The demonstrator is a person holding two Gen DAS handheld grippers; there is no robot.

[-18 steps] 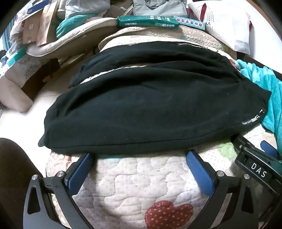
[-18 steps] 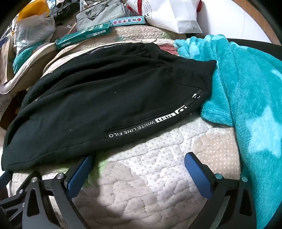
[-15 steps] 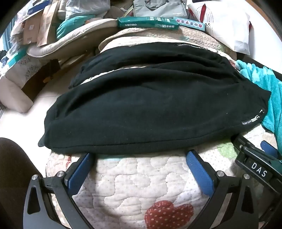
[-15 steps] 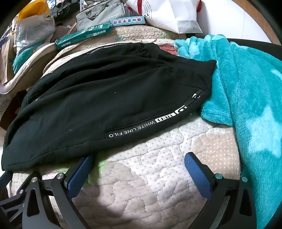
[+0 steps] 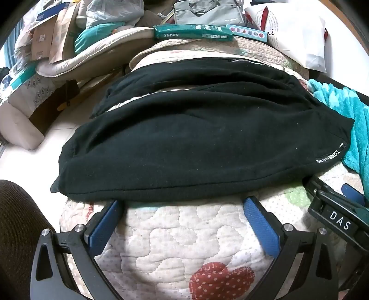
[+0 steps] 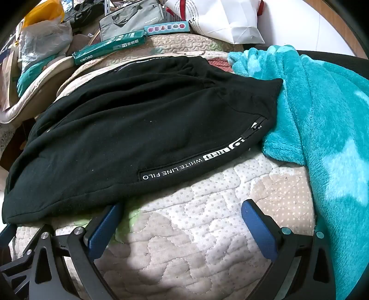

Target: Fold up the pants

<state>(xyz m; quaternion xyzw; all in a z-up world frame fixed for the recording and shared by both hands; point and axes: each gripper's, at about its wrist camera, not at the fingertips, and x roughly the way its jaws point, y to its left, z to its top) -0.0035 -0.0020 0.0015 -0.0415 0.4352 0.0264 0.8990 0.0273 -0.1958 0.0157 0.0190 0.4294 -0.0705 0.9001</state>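
Black pants [image 5: 203, 143] [image 6: 143, 129] lie spread across a quilted, patterned cover [image 5: 184, 242] [image 6: 207, 219], legs toward the left, with white lettering along the near right edge. My left gripper [image 5: 183, 203] is open just in front of the near hem, its blue fingertips [image 5: 110, 207] at the fabric's edge with nothing between them. My right gripper [image 6: 182, 207] is open beside the lettered edge, its left pad [image 6: 110, 214] close to the cloth. The right gripper's body [image 5: 336, 217] shows at the right of the left wrist view.
A teal fleece blanket [image 6: 322, 129] [image 5: 346, 115] lies against the pants' right side. Behind stand a green paper ream [image 5: 193, 34], a grey bag [image 6: 131, 20], a white bag [image 6: 221, 20] and piled clutter [image 5: 46, 41]. Pale floor [image 5: 46, 150] lies to the left.
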